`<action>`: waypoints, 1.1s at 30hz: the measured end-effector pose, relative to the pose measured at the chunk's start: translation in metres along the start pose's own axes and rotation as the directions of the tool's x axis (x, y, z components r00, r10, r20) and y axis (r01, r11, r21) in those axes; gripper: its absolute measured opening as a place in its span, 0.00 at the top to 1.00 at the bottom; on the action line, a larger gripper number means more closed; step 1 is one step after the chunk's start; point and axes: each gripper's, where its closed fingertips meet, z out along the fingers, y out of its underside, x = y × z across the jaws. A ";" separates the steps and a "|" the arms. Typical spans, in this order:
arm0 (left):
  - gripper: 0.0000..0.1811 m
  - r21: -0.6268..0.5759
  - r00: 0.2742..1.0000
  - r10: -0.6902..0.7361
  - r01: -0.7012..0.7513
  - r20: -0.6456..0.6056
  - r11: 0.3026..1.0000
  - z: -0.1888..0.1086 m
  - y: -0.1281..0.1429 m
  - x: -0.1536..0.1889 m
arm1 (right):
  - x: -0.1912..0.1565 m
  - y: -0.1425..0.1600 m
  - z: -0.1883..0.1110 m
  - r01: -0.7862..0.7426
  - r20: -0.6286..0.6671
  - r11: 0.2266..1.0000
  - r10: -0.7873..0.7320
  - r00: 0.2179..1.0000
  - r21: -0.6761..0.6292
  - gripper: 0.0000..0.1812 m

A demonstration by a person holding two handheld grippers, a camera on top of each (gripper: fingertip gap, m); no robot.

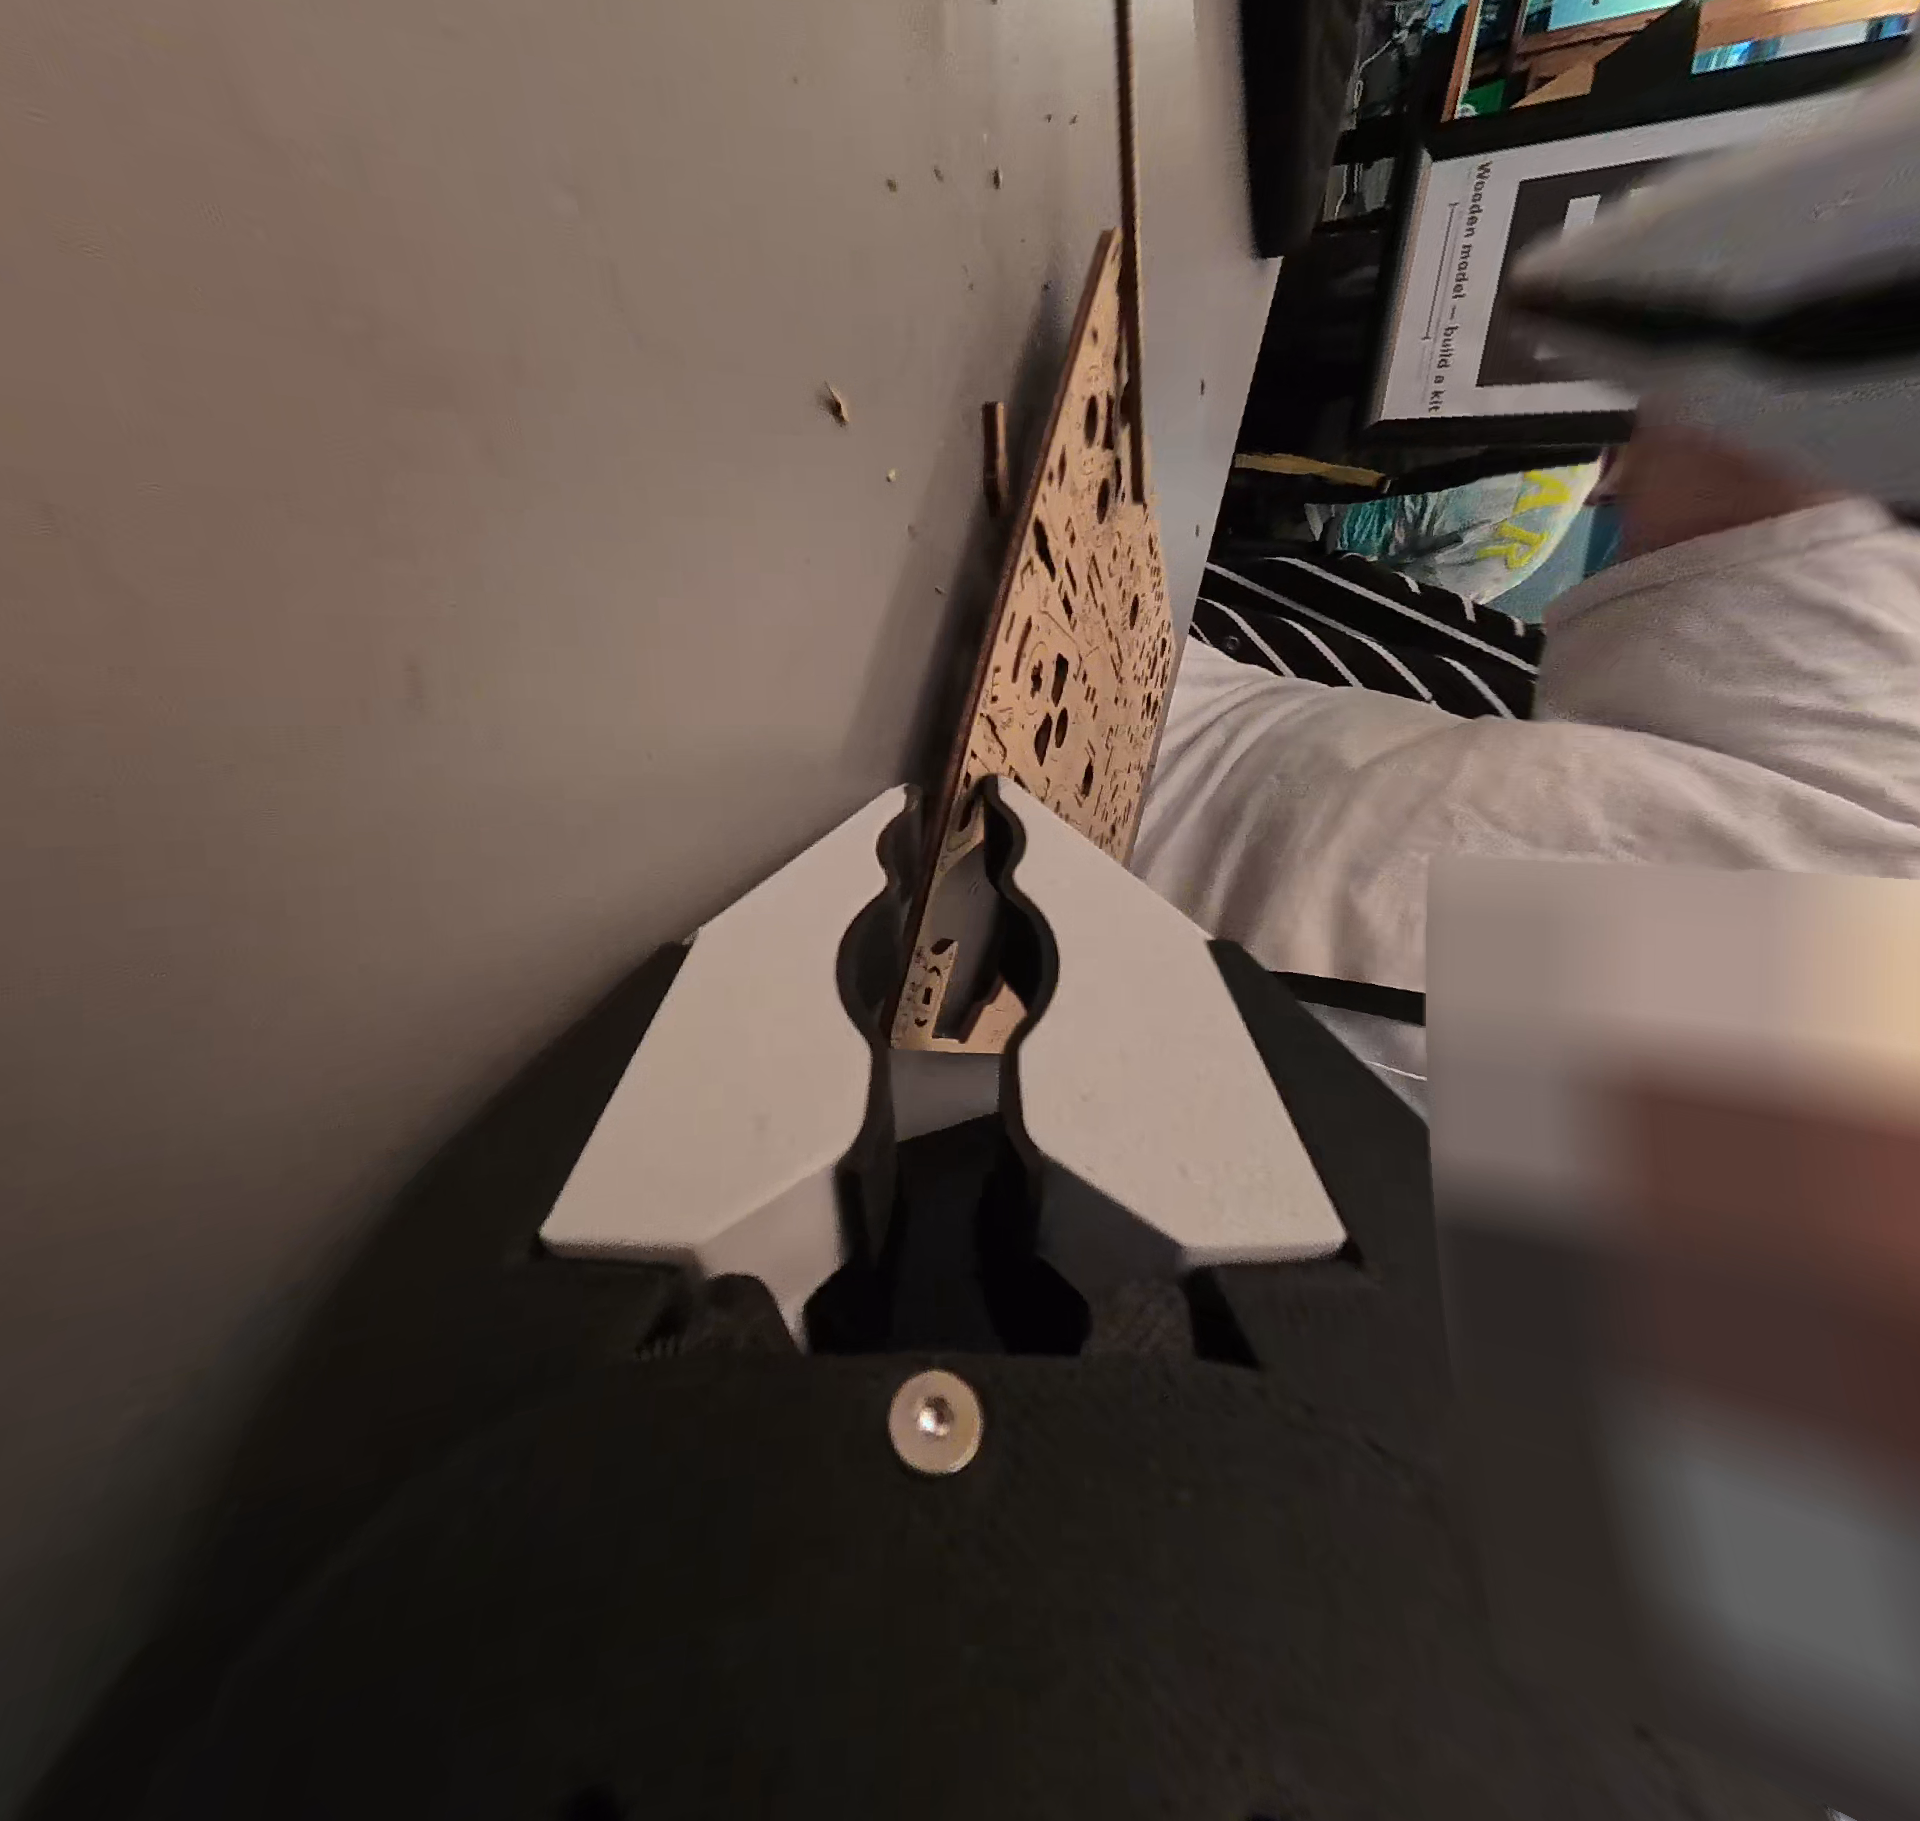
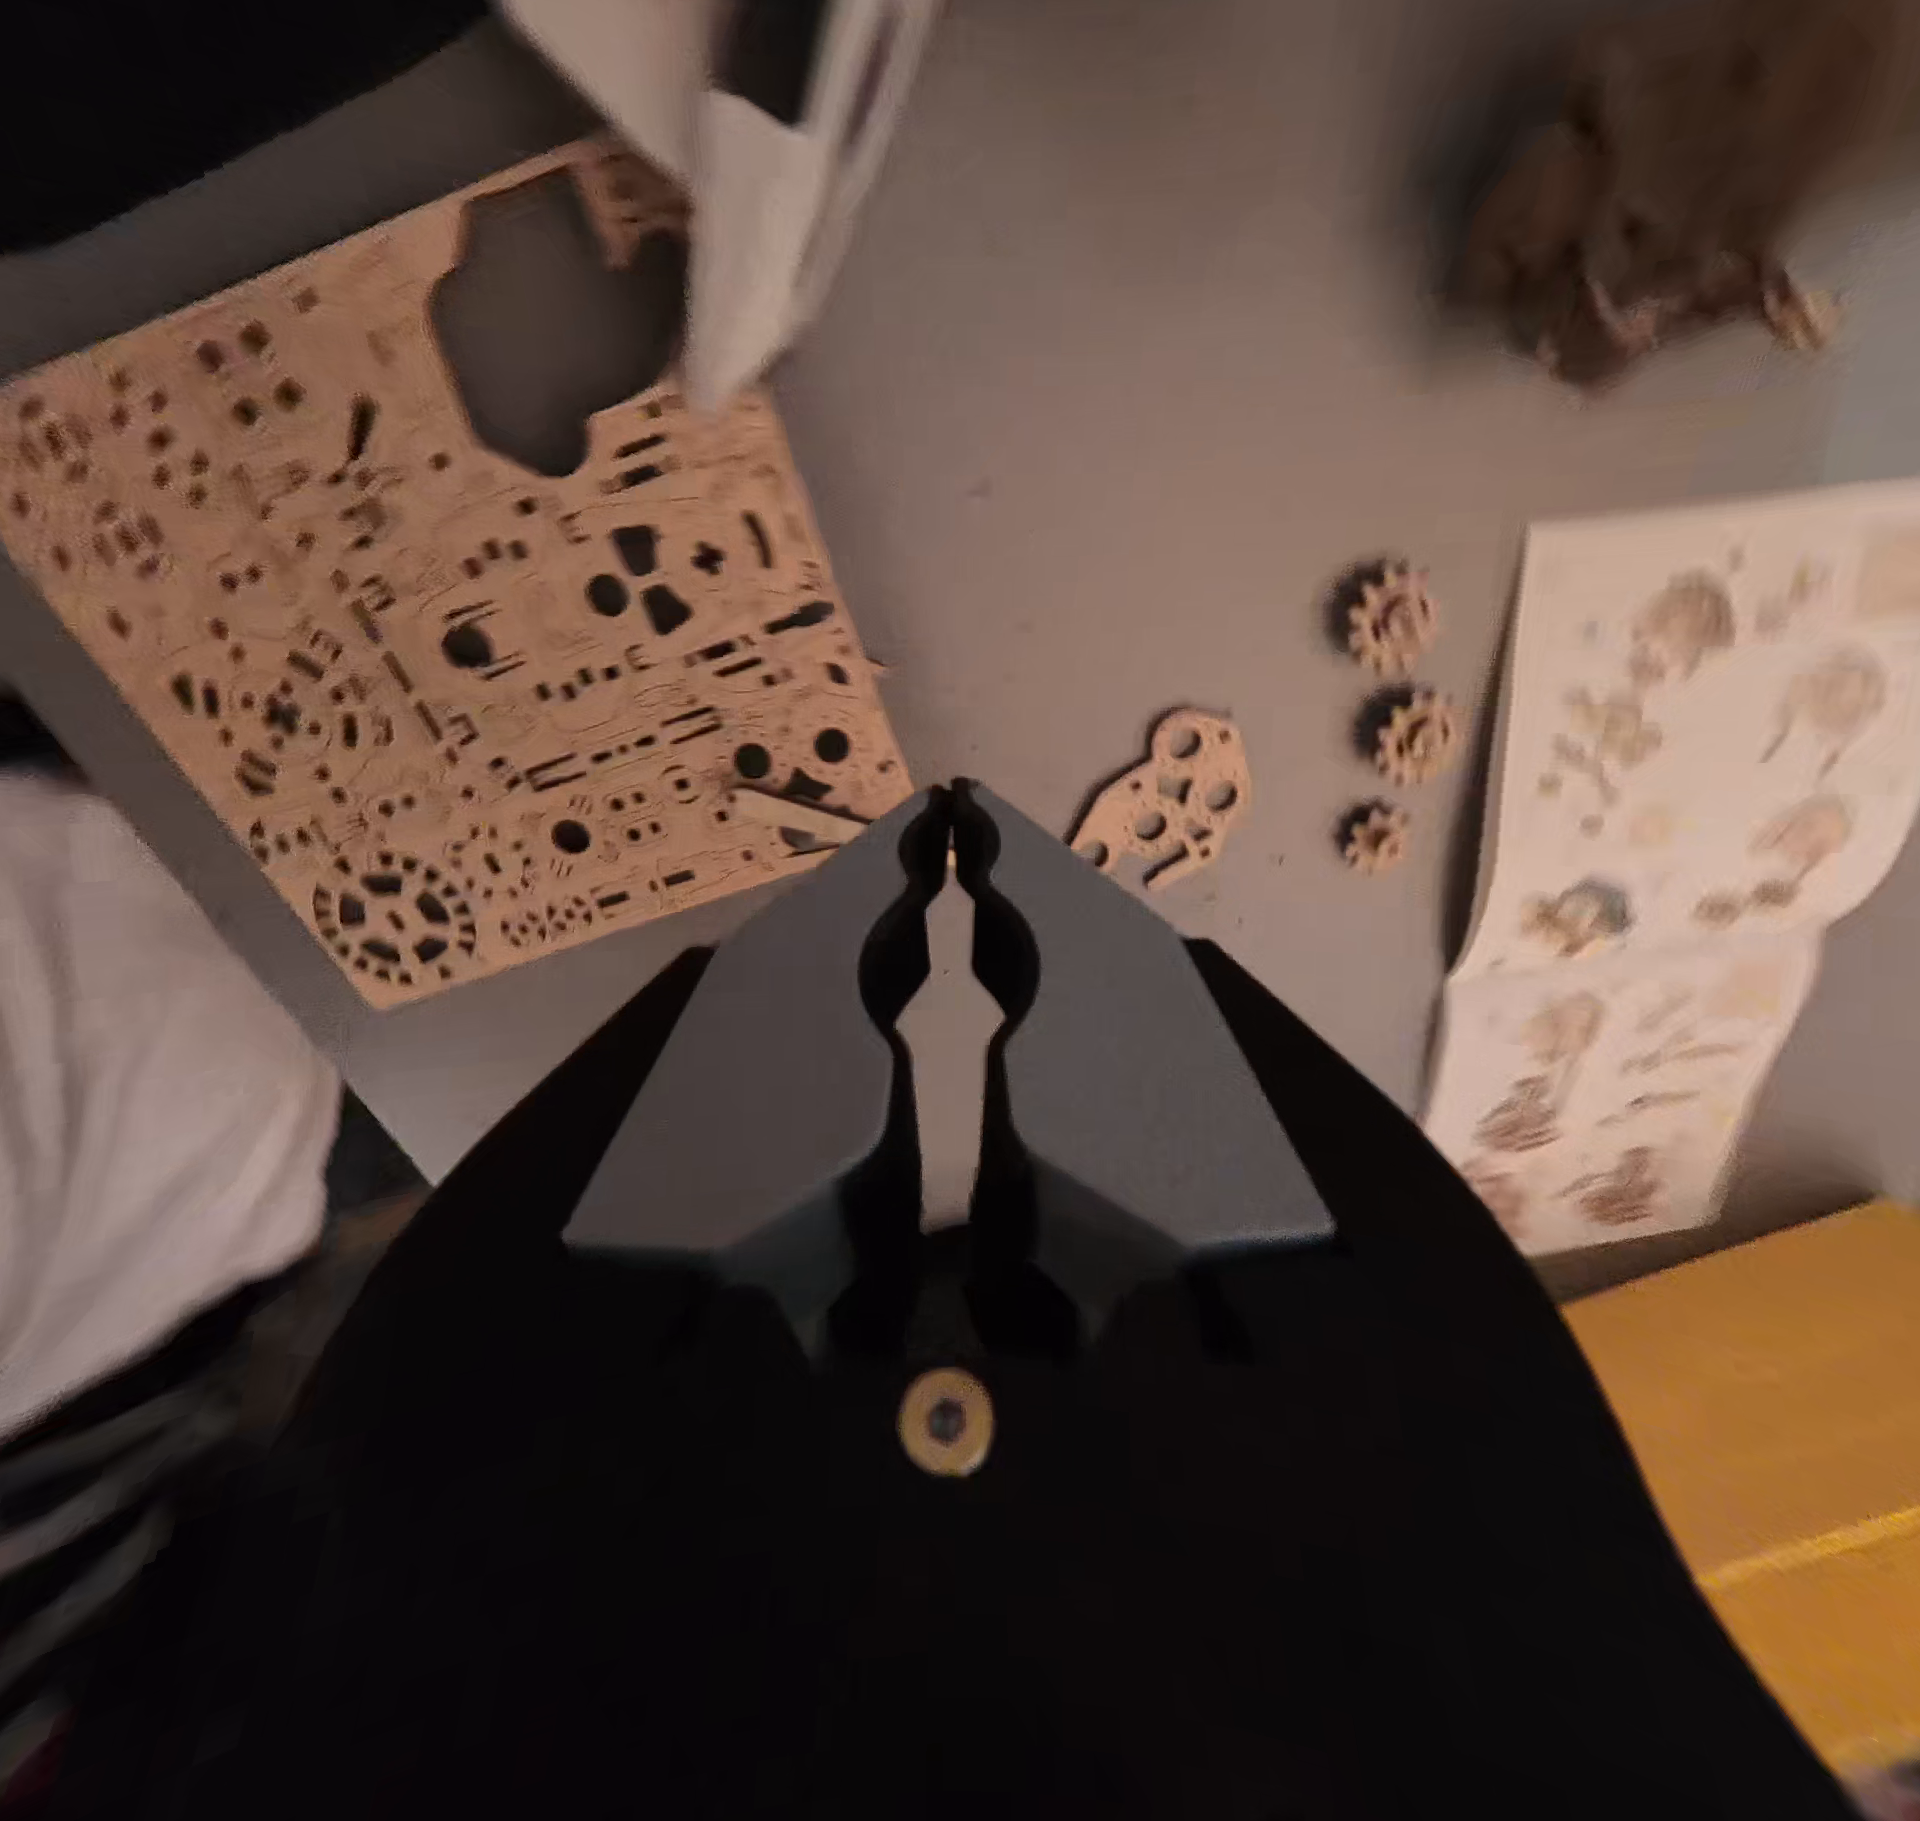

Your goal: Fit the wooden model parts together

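My left gripper (image 1: 951,805) is shut on the edge of a laser-cut wooden sheet (image 1: 1081,628) and holds it tilted up off the grey table (image 1: 520,421). In the right wrist view the same sheet (image 2: 416,608) shows flat-on, with a large cut-out hole. The blurred left gripper (image 2: 727,348) is at its far edge. My right gripper (image 2: 954,805) is shut with the tips together, above the sheet's near right corner. I see nothing clearly between them. A loose wooden plate with holes (image 2: 1164,815) and three small gears (image 2: 1387,618) lie just to its right.
A printed instruction sheet (image 2: 1662,836) lies at the right. A blurred, partly built wooden model (image 2: 1642,233) sits at the far right. A yellow box (image 2: 1766,1408) is at the lower right and white cloth (image 2: 125,1044) at the left. A small wooden piece (image 1: 995,452) lies beside the sheet. Left tips to right tips: about 11 cm.
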 end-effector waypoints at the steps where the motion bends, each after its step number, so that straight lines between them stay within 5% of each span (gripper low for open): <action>1: 0.95 -0.002 1.000 -0.008 0.008 -0.001 1.000 0.000 0.000 0.000 | 0.006 0.007 0.000 -0.111 0.024 0.992 0.109 0.994 0.068 1.00; 5: 0.95 -0.016 0.999 -0.043 0.043 -0.017 0.999 -0.001 0.003 0.000 | 0.015 0.045 0.011 -0.600 0.276 0.767 0.540 0.795 0.228 0.92; 10: 0.95 -0.019 0.999 -0.038 0.037 -0.018 0.999 -0.001 0.003 0.000 | 0.011 0.060 0.022 -0.880 0.660 0.358 0.584 0.472 0.313 0.84; 16: 0.95 -0.017 0.999 -0.034 0.033 -0.018 0.999 -0.001 0.003 0.000 | -0.006 0.048 0.053 -0.927 0.775 0.311 0.526 0.351 0.209 0.87; 19: 0.95 -0.015 0.999 -0.031 0.031 -0.014 0.999 -0.001 0.003 0.000 | -0.004 0.041 0.062 -0.923 0.782 0.319 0.510 0.360 0.217 0.91; 22: 0.96 -0.012 0.999 -0.031 0.031 -0.020 0.999 -0.001 0.002 -0.001 | 0.004 0.029 0.044 -0.926 0.847 0.236 0.383 0.368 0.296 0.99; 26: 0.96 0.008 0.999 -0.009 0.009 -0.038 1.000 0.001 -0.003 0.001 | 0.003 0.010 0.009 -0.800 0.762 0.269 0.251 0.596 0.537 0.99; 30: 0.97 0.001 0.995 -0.004 0.005 -0.100 1.000 0.003 -0.001 0.007 | -0.017 -0.027 -0.028 -0.524 0.520 0.278 0.097 0.849 0.805 0.99; 33: 0.99 0.020 0.981 -0.018 0.022 -0.194 1.000 0.002 -0.004 0.018 | -0.027 -0.045 -0.030 -0.385 0.381 0.299 0.076 0.922 0.873 0.99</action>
